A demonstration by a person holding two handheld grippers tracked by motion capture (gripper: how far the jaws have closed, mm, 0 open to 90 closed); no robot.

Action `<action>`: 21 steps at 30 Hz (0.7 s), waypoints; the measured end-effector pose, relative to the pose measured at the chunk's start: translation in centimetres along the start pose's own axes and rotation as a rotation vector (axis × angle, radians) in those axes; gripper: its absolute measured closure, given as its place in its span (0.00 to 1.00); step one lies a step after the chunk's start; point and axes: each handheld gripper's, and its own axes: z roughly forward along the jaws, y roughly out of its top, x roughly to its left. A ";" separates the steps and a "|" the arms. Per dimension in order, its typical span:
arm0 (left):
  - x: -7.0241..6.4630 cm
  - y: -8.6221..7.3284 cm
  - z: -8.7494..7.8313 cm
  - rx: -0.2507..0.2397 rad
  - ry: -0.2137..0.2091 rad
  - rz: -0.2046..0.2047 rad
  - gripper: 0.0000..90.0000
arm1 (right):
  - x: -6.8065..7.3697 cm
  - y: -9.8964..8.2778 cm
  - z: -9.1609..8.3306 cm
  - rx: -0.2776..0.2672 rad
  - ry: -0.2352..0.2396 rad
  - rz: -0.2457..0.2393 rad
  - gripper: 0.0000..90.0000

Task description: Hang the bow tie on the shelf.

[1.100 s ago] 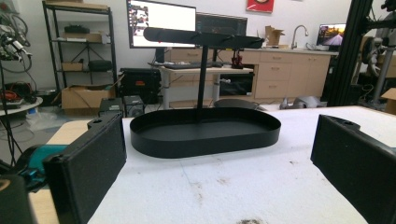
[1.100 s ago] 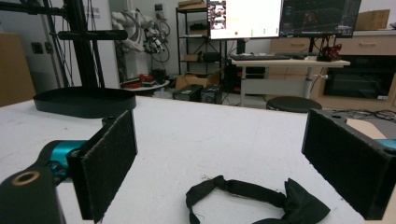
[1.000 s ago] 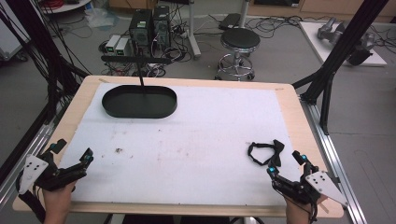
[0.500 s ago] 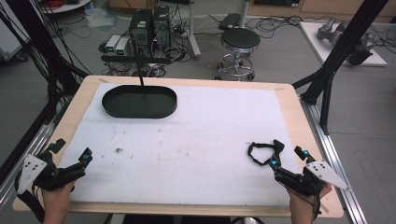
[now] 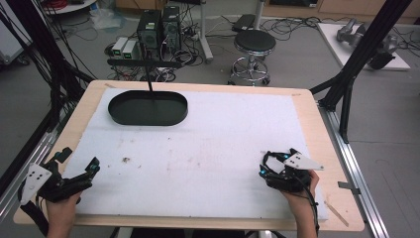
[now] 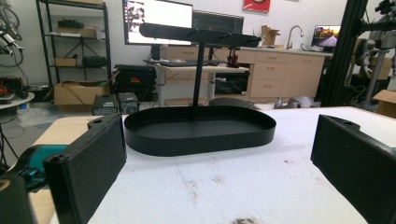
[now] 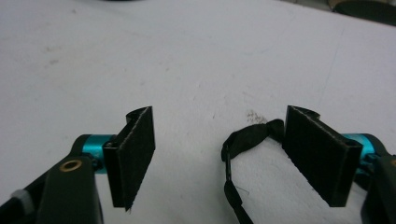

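At the near left corner of the white table [image 5: 213, 134], the left gripper [image 5: 74, 178] rests low with its jaws wide apart and nothing between them, much where it lay a second ago; its own camera looks across at the black oval tray [image 6: 200, 128] and the T-shaped stand [image 6: 199, 37] rising from the tray's far side. Mid-table holds nothing but a few dark specks. Over on the right, the change: the right gripper [image 5: 273, 171] has moved forward and inward, so that it now sits over the black strap [image 7: 243, 154] (a thin looped band, perhaps a hair tie), which a second ago lay just ahead of it. Its jaws are spread, one pad [image 7: 133, 154] well left of the strap, the other just beside the strap's upper bend, possibly touching it. I judge the reach is done and the pinch is next; since the strap lies off-centre, closing may nudge it sideways.
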 end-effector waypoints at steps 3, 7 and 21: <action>-0.1 0.0 0.1 0.002 -0.003 0.004 0.04 | -0.1 0.0 0.5 0.044 -0.007 0.007 0.37; -0.2 0.0 0.1 -0.001 -0.006 0.005 0.04 | -0.5 -0.3 0.8 0.098 0.002 0.046 0.49; -0.1 0.0 0.0 0.003 -0.001 0.005 0.04 | -0.9 -0.8 2.0 0.199 0.013 0.082 0.75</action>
